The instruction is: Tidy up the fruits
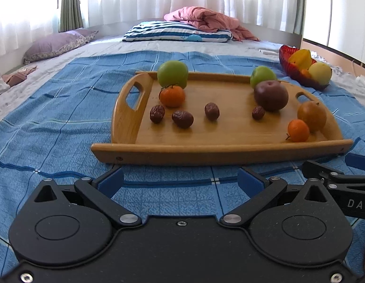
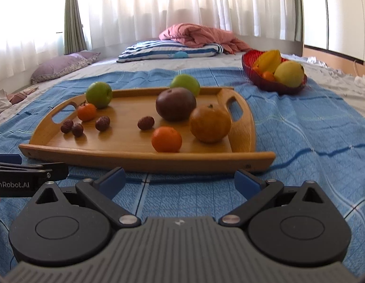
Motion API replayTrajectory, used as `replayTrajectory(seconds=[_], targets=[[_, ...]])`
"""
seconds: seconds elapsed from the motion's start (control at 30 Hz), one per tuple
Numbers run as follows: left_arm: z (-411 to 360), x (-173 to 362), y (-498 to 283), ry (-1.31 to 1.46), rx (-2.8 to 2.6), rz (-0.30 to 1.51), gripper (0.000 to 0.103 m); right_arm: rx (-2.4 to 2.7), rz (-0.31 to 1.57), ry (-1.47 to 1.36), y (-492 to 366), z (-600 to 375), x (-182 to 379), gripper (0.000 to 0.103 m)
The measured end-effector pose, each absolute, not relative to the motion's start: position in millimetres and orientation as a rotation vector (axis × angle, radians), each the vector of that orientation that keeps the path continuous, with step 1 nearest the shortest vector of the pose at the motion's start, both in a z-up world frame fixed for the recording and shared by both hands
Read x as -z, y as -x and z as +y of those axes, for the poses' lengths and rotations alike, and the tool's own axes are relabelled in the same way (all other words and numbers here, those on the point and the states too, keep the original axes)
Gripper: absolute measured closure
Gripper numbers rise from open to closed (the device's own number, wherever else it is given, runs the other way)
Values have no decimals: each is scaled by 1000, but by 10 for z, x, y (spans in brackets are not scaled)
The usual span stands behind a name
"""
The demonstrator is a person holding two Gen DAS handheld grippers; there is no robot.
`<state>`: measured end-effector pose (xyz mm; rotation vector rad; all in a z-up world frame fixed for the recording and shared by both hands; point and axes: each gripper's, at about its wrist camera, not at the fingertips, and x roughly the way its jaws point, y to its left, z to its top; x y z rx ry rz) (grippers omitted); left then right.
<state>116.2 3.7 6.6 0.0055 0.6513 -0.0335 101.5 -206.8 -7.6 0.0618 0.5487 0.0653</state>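
Observation:
A wooden tray point(image 1: 220, 152) point(image 2: 144, 159) lies on a blue cloth on the bed. On it are two green apples point(image 1: 172, 74) point(image 2: 99, 94), a dark purple fruit point(image 1: 271, 95) point(image 2: 176, 103), a brown-orange fruit point(image 1: 311, 116) point(image 2: 210, 122), two small oranges point(image 1: 172, 96) point(image 2: 166, 139) and several dried red dates point(image 1: 182, 118) point(image 2: 146, 122). A red bowl point(image 1: 300, 76) point(image 2: 274, 87) behind the tray on the right holds a starfruit, a yellow fruit and an orange. My left gripper point(image 1: 180, 181) and right gripper point(image 2: 180, 180) are both open and empty, just short of the tray's near edge.
A striped pillow point(image 1: 177, 31), a pink quilt point(image 1: 206, 20) and a purple pillow point(image 1: 57, 43) lie at the far end of the bed, below curtains. Clothes lie at the left edge point(image 1: 14, 77). The right gripper's side shows in the left wrist view point(image 1: 336, 179).

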Motion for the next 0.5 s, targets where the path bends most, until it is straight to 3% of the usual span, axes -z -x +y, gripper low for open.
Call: replayTrajectory(seconds=[0.5], targets=[[47, 121, -1156, -6, 14, 649, 0, -42, 591, 4, -1055, -1957, 218, 0]])
